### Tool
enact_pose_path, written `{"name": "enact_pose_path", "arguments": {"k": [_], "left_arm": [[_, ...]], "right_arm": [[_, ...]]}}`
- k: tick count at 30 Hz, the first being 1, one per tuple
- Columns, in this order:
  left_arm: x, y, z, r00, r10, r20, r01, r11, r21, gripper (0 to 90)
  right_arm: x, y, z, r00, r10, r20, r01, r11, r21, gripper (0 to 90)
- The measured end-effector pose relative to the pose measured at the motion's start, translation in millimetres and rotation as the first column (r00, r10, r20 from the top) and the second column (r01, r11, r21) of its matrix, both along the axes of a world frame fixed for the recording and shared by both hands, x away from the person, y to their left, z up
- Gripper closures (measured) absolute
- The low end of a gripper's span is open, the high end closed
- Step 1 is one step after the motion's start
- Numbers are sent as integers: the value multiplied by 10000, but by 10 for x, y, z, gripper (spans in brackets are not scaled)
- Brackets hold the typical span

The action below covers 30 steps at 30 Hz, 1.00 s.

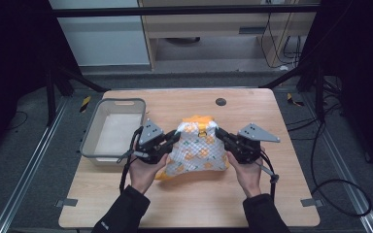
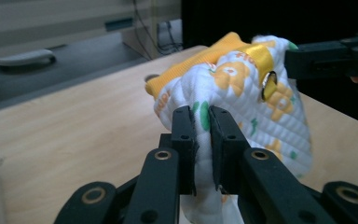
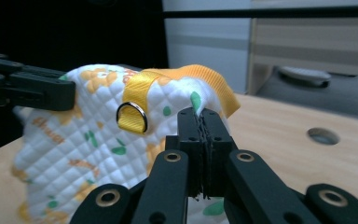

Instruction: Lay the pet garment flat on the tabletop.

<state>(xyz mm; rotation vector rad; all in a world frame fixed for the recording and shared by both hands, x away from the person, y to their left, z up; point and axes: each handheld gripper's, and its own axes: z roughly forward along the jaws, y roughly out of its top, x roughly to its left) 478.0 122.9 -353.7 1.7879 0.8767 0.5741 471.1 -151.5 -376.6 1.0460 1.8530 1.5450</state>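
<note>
Both tools hold a quilted white cloth (image 1: 197,148) with orange and green prints, lifted between them above the middle of the wooden surface (image 1: 189,204), to the right of the grey bin (image 1: 93,127). The left tool (image 1: 174,139) pinches a fold of the cloth's left edge and the right tool (image 1: 219,133) pinches the right edge, each with its jaws pressed onto fabric. The step in hand looks like raising the cloth to carry or spread it, so it goes best if both hands move at the same pace and keep the same pull; uneven tension could drag the thin fold out of one grip. The hanging lower part should clear the surface before any sideways move. The high view gives the whole layout, bin included, but not how deep each bite is. The left gripper view shows a thick fold (image 2: 204,154) between the jaws, and the right gripper view shows an orange ribbon loop (image 3: 133,116) with a metal ring.
</note>
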Motion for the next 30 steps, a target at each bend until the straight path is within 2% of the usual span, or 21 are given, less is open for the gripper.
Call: {"name": "enact_pose_path", "arguments": {"k": [2,3,5,6,8,10,13,15,16,17,19,23,24,27,30], "left_arm": [[189,-47,-32,9981,599,-133,-600,9982,-77,759],[280,-63,-61,9958,876,-262,-879,9961,-108,701],[408,-50,-118,9899,1233,-698,-1251,9919,-217,561],[433,-28,-139,9872,1363,-831,-1383,9902,-191,511],[417,36,-184,9871,1416,-742,-1422,9898,-17,432],[368,119,-231,9870,1464,-657,-1455,9892,178,393],[283,267,-299,9857,1337,-1029,-1343,9909,8,351],[243,310,-321,9861,1313,-1015,-1321,9912,-10,340],[170,393,-360,9860,1282,-1066,-1267,9917,208,336],[170,393,-360,9860,1282,-1066,-1267,9917,208,330],[74,502,-427,9845,1269,-1206,-1235,9917,356,322],[-26,576,-498,9854,1181,-1228,-1118,9921,569,309],[-105,613,-558,9859,1123,-1240,-1033,9916,775,305],[-248,665,-685,9877,840,-1316,-691,9911,1139,298],[-374,703,-847,9875,631,-1447,-433,9898,1358,296]], "right_arm": [[173,52,-15,9987,-515,2,515,9983,-278,860],[273,81,-37,9965,-835,-90,828,9949,-578,829],[425,113,-93,9877,-1556,-158,1524,9804,-1248,749],[471,110,-112,9852,-1666,-398,1592,9763,-1466,740],[485,83,-137,9863,-1547,-580,1433,9758,-1651,695],[432,32,-154,9889,-1387,-535,1257,9723,-1973,660],[320,-80,-164,9909,-1175,-655,1015,9725,-2099,617],[231,-160,-158,9925,-1018,-679,857,9743,-2085,594],[187,-201,-154,9933,-940,-666,782,9749,-2086,583],[187,-201,-154,9933,-940,-666,782,9749,-2086,583],[66,-314,-160,9944,-744,-744,577,9768,-2065,539],[-49,-397,-200,9946,-540,-884,349,9781,-2053,495],[-130,-437,-239,9945,-424,-957,216,9778,-2086,471],[-232,-494,-319,9940,-280,-1055,48,9767,-2147,433],[-318,-540,-442,9916,-139,-1285,-135,9776,-2101,423]]}}
